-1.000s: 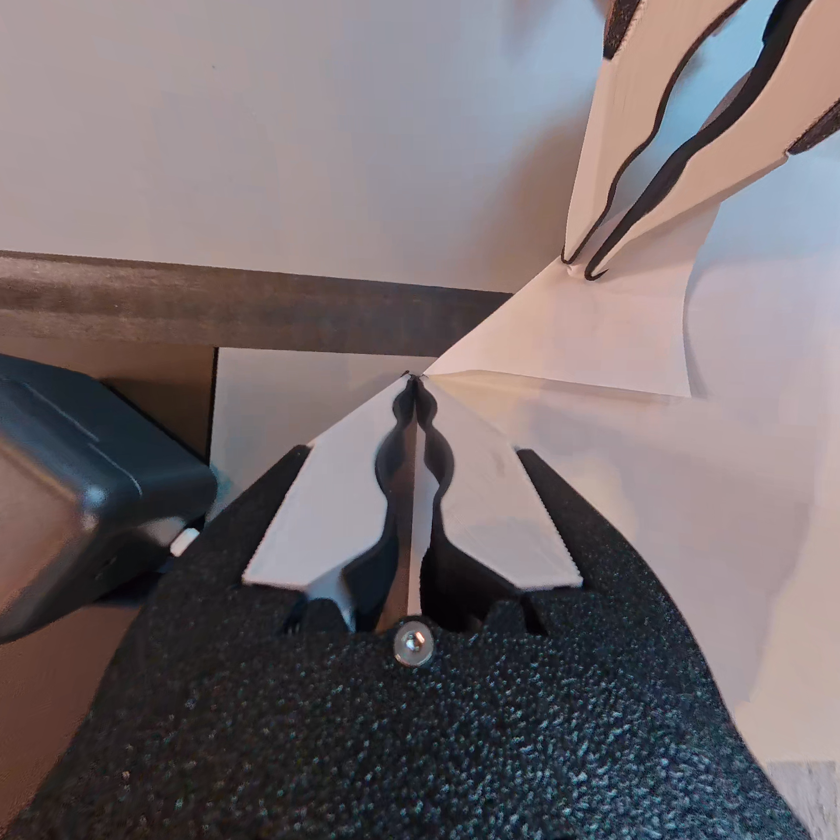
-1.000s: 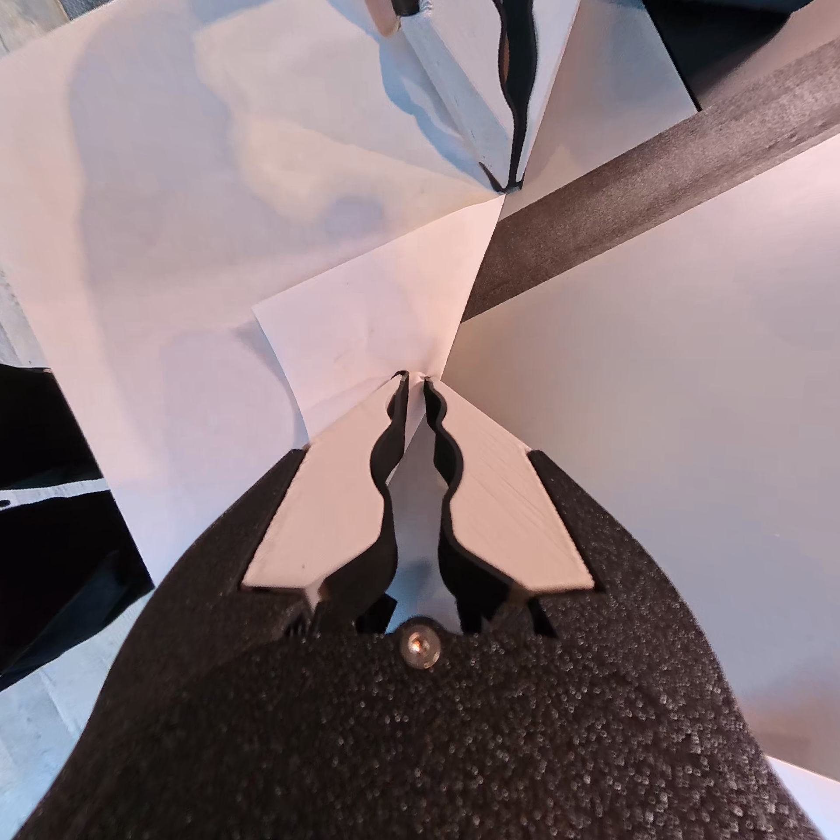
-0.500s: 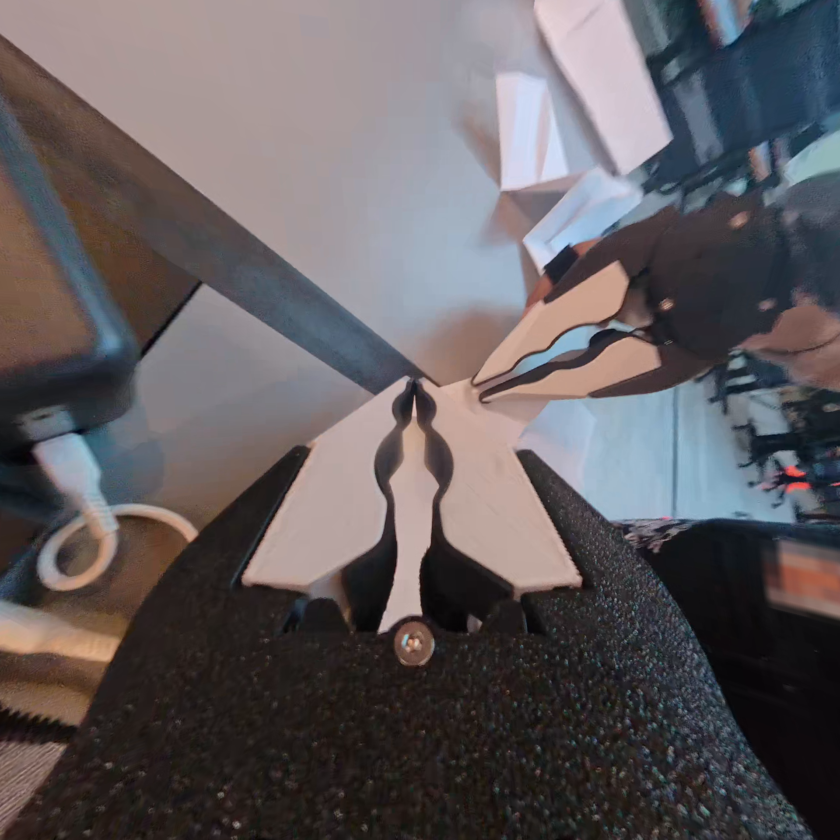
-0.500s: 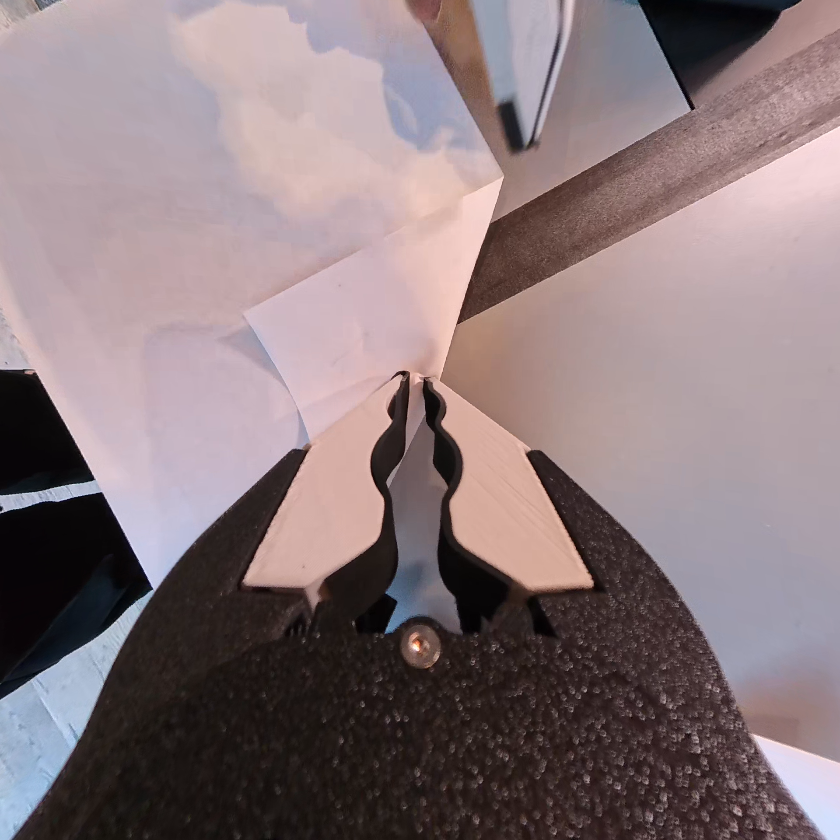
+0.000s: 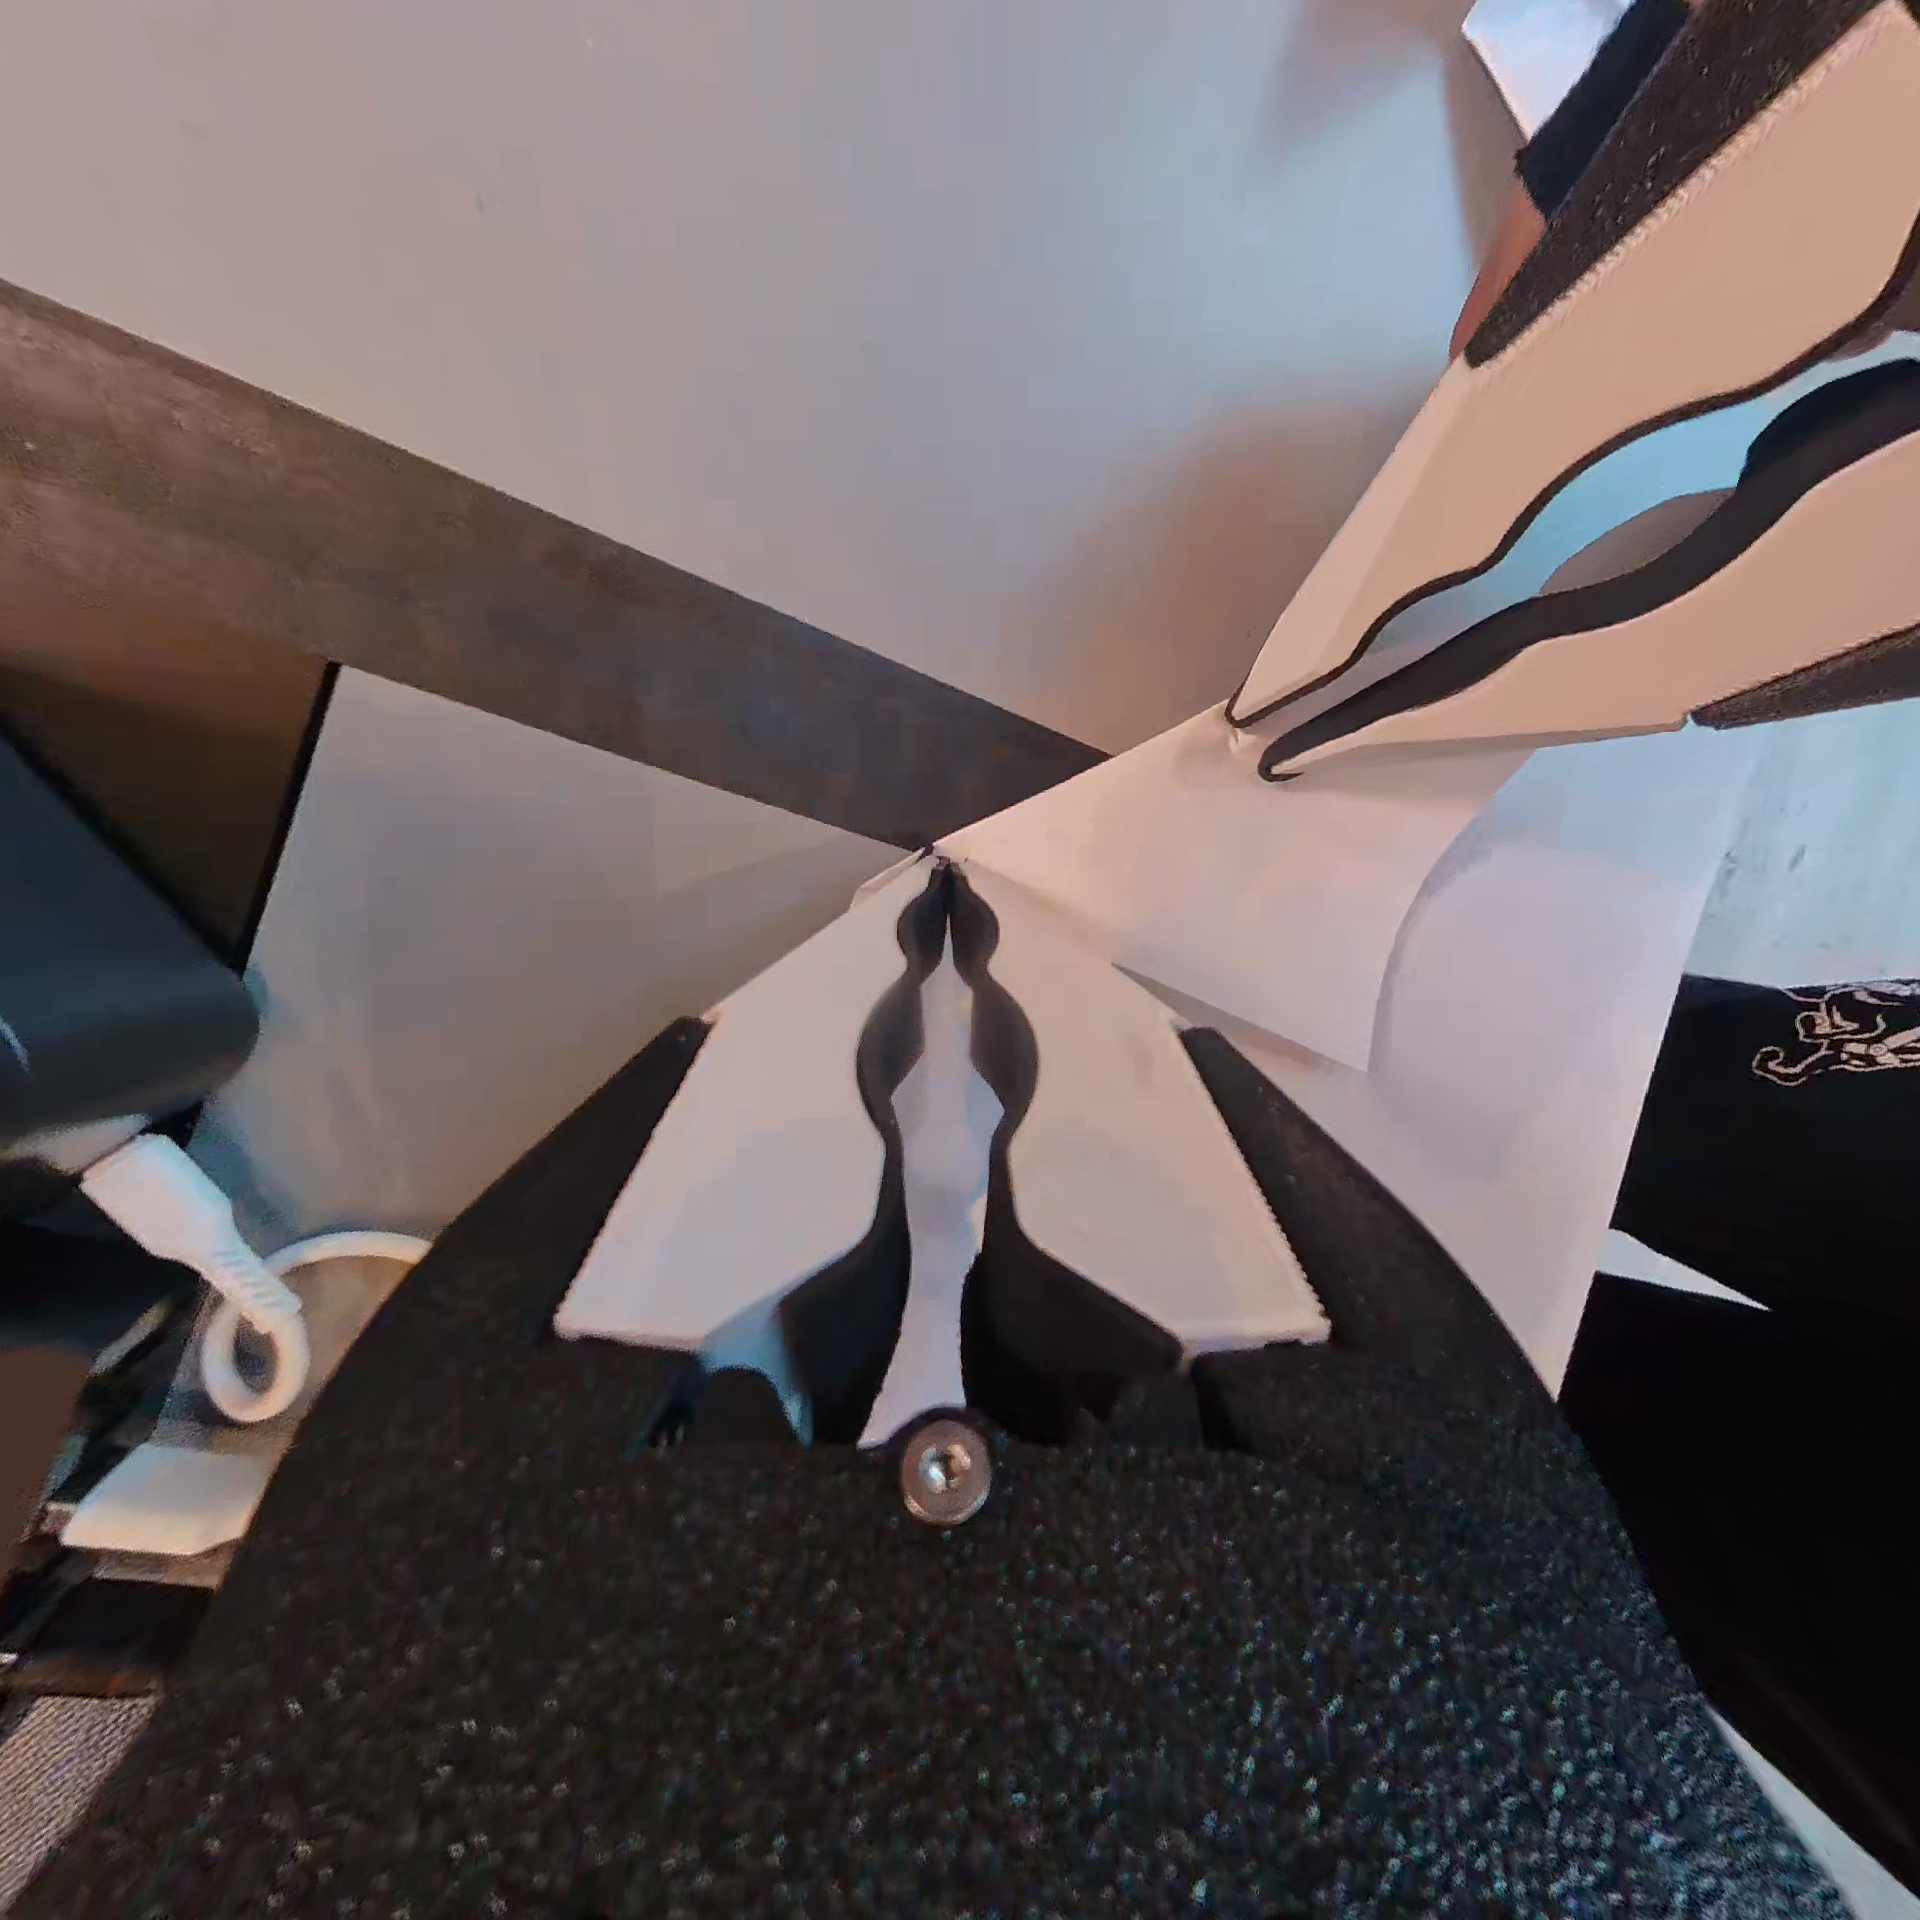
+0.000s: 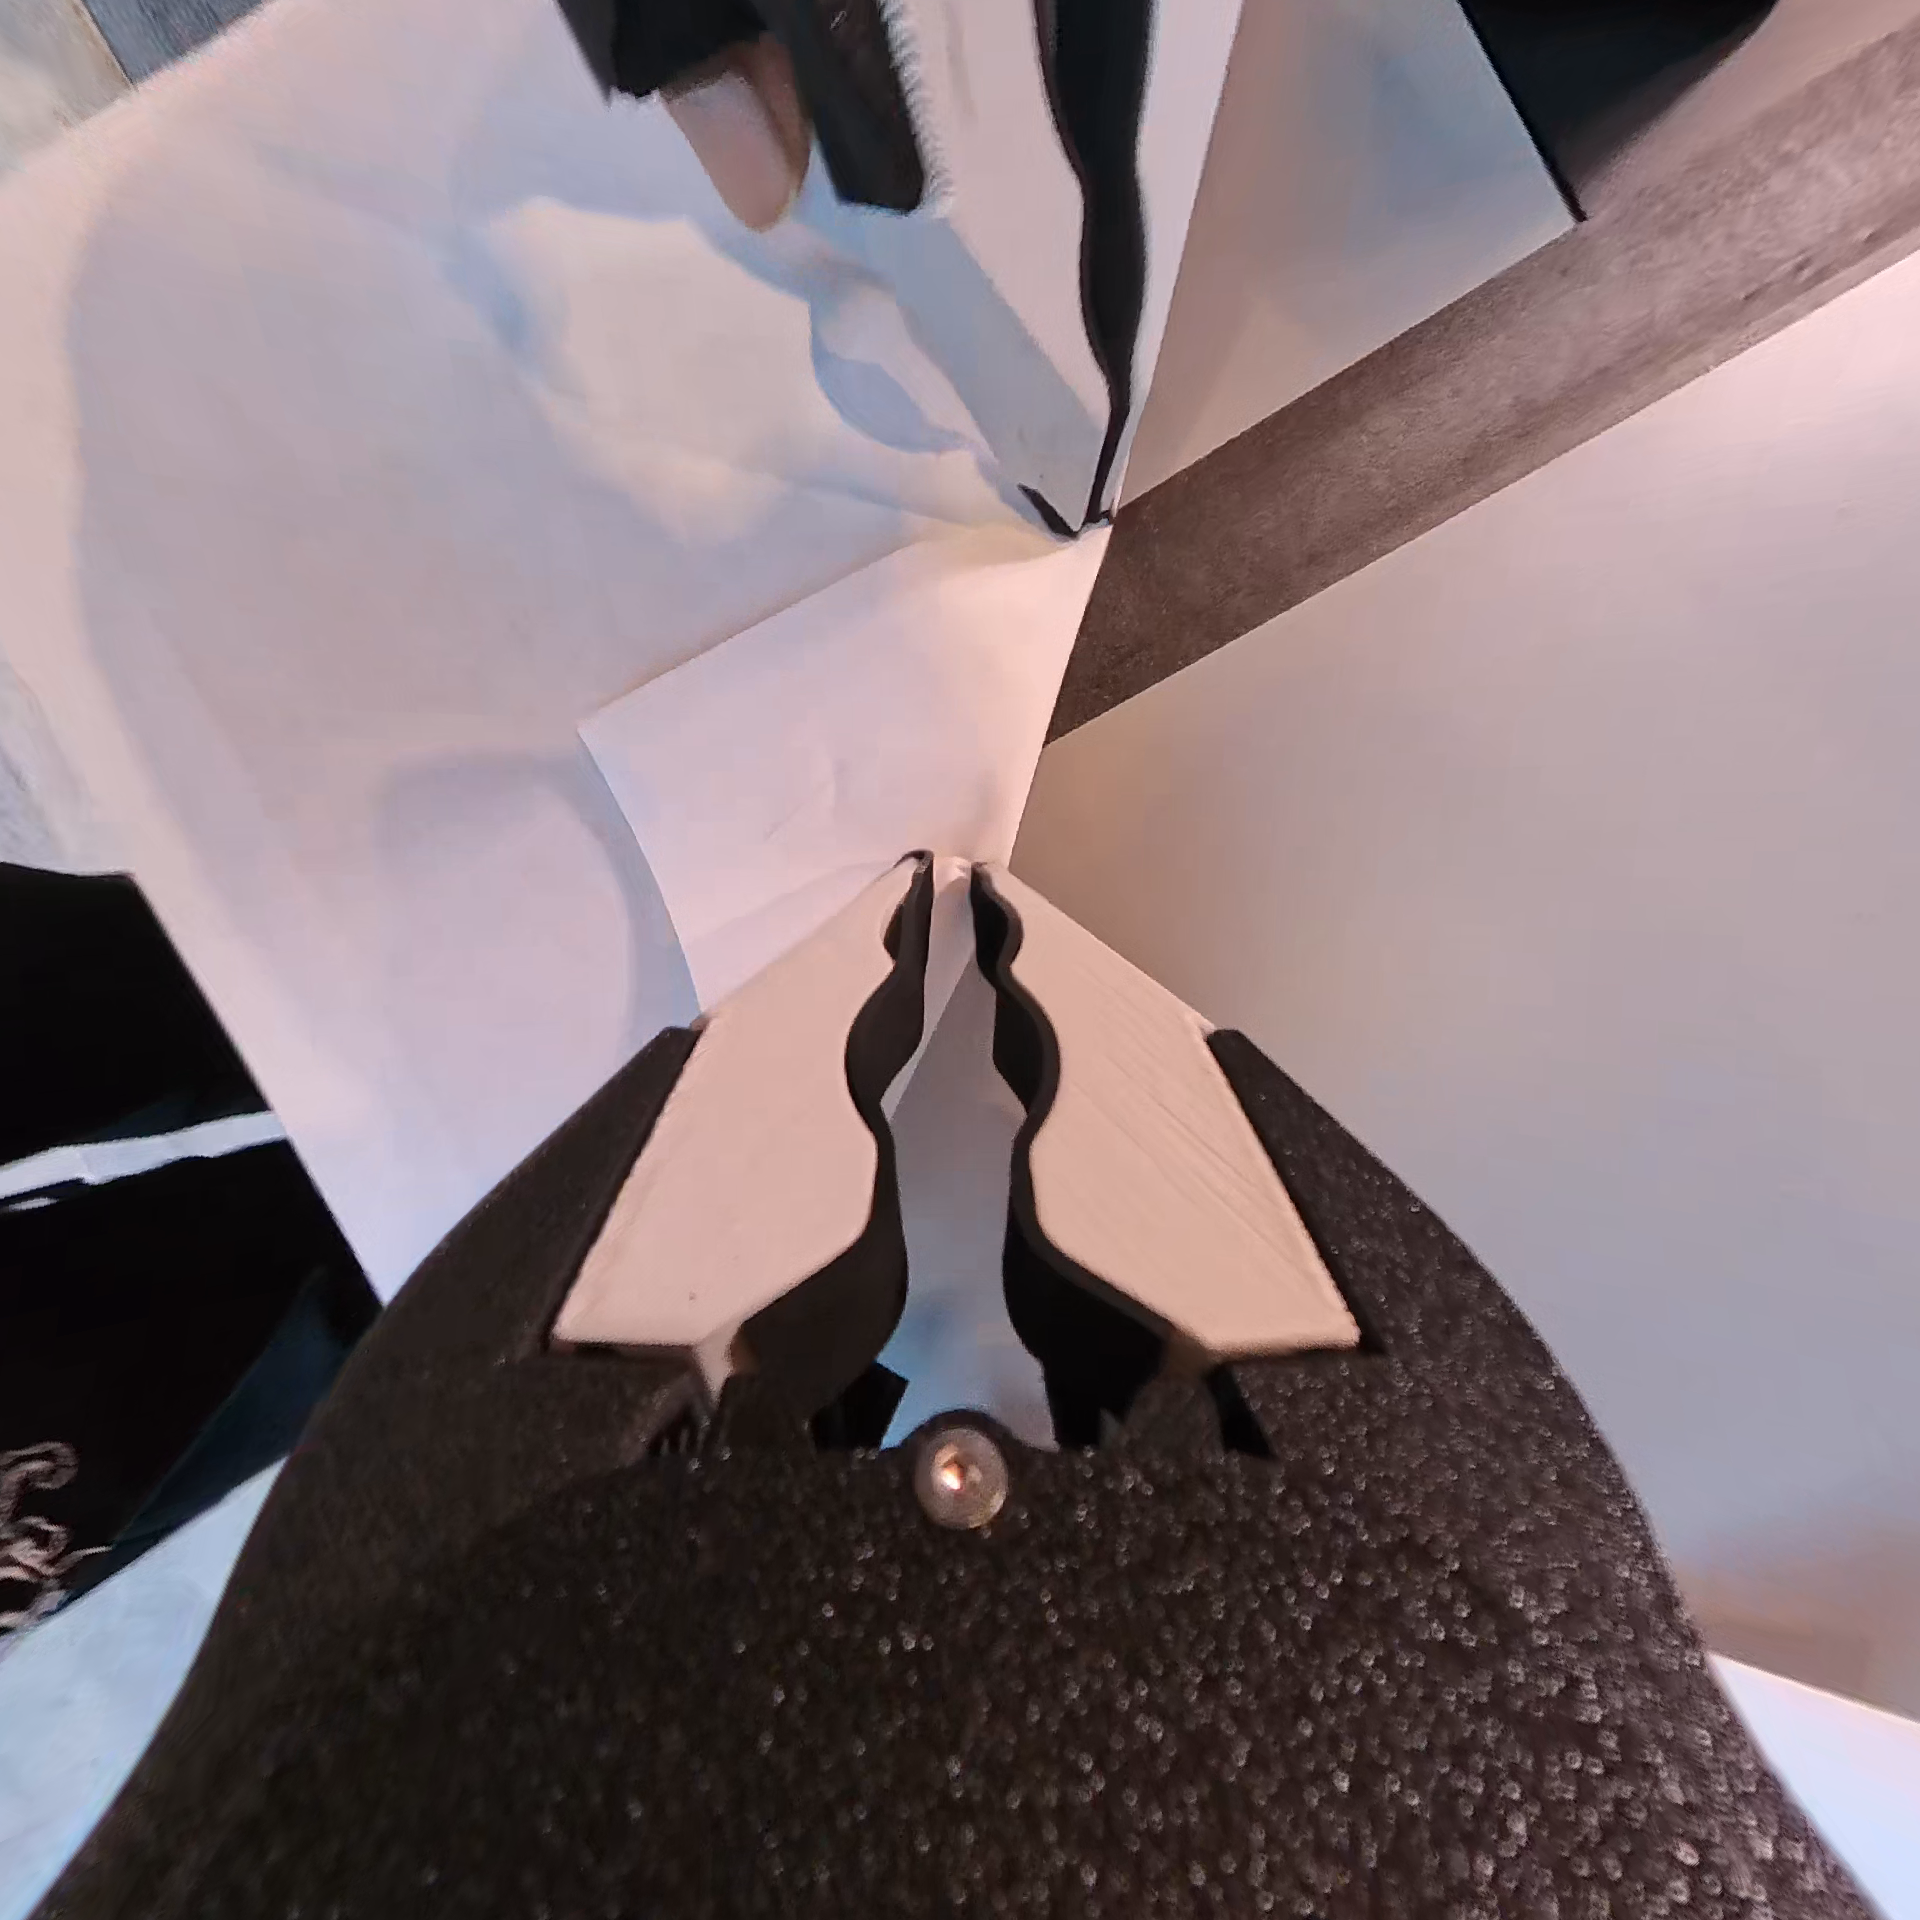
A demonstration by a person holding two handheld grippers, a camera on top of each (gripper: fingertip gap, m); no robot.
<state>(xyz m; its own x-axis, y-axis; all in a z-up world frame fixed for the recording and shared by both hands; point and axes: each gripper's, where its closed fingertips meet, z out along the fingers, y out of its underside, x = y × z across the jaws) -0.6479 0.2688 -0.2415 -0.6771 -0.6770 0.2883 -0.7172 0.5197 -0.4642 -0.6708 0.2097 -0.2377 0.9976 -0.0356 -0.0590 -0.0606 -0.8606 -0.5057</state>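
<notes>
Compared with half a second ago, the left wrist view has swung back so the right gripper (image 5: pixel 1252 746) sits up close at upper right instead of farther off. Left gripper (image 5: pixel 943 868) has its jaws pinched tight on the white paper sheet (image 5: pixel 1226 904), and the right gripper (image 6: pixel 943 868) is nearly closed on another edge of it (paper runs between the fingers). Behind it there's a dark table edge (image 5: pixel 520 623), with a white cable (image 5: pixel 218 1262) at lower left.

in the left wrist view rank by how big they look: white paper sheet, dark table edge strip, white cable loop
1. white paper sheet
2. dark table edge strip, close to it in size, so unsure
3. white cable loop, clearly smallest
</notes>
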